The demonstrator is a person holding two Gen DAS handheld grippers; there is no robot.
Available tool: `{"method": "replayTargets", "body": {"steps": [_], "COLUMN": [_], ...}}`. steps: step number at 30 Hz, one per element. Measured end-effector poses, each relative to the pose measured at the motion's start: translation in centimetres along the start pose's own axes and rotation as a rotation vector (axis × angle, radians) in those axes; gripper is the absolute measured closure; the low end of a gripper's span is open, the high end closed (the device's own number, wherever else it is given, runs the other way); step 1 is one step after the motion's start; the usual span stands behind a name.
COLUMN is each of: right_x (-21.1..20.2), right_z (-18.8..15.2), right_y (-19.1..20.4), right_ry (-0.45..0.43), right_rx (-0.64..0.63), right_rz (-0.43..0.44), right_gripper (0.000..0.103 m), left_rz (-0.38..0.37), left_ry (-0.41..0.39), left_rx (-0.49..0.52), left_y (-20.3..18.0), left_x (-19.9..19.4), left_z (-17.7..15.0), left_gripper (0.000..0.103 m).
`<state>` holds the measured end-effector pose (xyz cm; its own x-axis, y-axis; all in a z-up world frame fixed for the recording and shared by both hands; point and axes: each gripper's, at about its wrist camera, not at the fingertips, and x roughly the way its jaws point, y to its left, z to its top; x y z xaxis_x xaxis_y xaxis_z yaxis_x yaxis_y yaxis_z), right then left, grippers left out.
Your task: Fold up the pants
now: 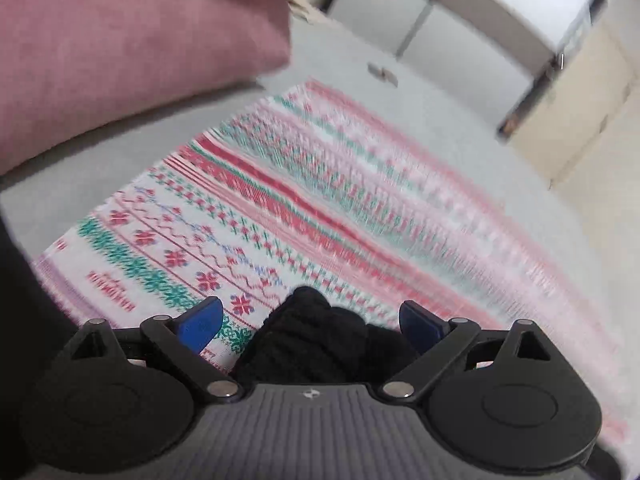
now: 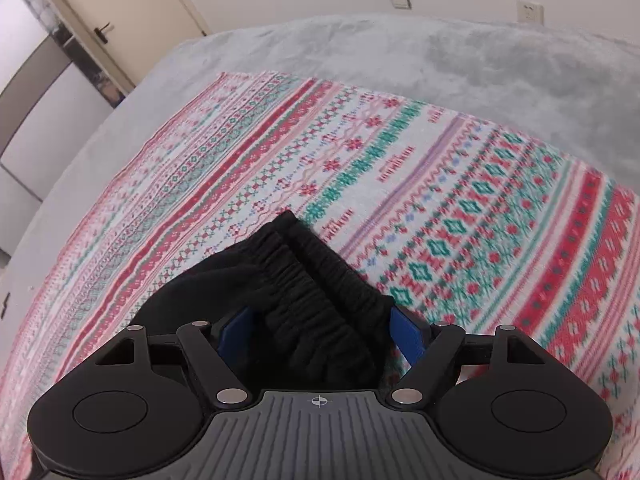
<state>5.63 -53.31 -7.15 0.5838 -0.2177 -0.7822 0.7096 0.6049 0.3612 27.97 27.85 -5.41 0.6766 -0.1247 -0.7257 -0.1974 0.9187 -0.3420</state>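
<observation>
Black pants point(image 2: 304, 300), elastic waistband bunched, lie on the patterned blanket point(image 2: 460, 208) over the grey bed cover point(image 2: 460, 60). Right gripper point(image 2: 320, 332) wide, blue fingers point(image 2: 406, 334) flanking the waistband. Left gripper point(image 1: 316, 326) wide around another bunch of the black fabric. Pink pillow point(image 1: 132, 48) beyond the blanket.

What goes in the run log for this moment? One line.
left gripper: open around black pants | right gripper: open around waistband | surface: patterned blanket
</observation>
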Motion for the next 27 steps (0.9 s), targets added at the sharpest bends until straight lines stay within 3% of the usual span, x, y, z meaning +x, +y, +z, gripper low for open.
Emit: {"method": "replayTargets", "body": {"steps": [2,5,7,8,9,14,21,27], "right_x": [0.8,1.8,1.4,1.2,1.0,-1.0,-4.1,-7.0], "right_z": [-0.3,-1.0,-0.7,-0.5,-0.4,-0.1,0.4,1.6], "right_y": [0.5,1.6,1.7,1.3,1.3,4.1,6.9,7.6], "right_ry": [0.002,-0.014,-0.009,0.001,-0.004,-0.116,-0.285,-0.465], "right_rx": [-0.044,-0.089,-0.046,0.007,0.025,-0.067,-0.147,-0.173], "right_rz": [-0.034,-0.094,-0.034,0.013,0.028,0.003,0.021,0.042], "right_gripper": [0.026,0.03,0.069,0.072,0.074,0.076,0.079,0.08], "left_rz": [0.056,0.029,0.038,0.056,0.061,0.032,-0.002,-0.137], "left_ry": [0.034,0.064,0.052,0.052,0.048,0.031,-0.045,-0.134], "left_rx": [0.045,-0.012,0.047,0.078,0.099,0.022,-0.036,-0.065], "left_y": [-0.7,-0.4,-0.9,-1.3,-1.5,-0.8,-1.7,-4.7], "left_x": [1.8,2.8,2.5,2.4,2.2,1.0,-0.2,-2.0], "left_z": [-0.5,-1.4,-1.7,-1.8,-1.8,-1.2,0.5,1.5], "left_gripper": [0.0,0.0,0.005,0.016,0.024,0.035,0.039,0.039]}}
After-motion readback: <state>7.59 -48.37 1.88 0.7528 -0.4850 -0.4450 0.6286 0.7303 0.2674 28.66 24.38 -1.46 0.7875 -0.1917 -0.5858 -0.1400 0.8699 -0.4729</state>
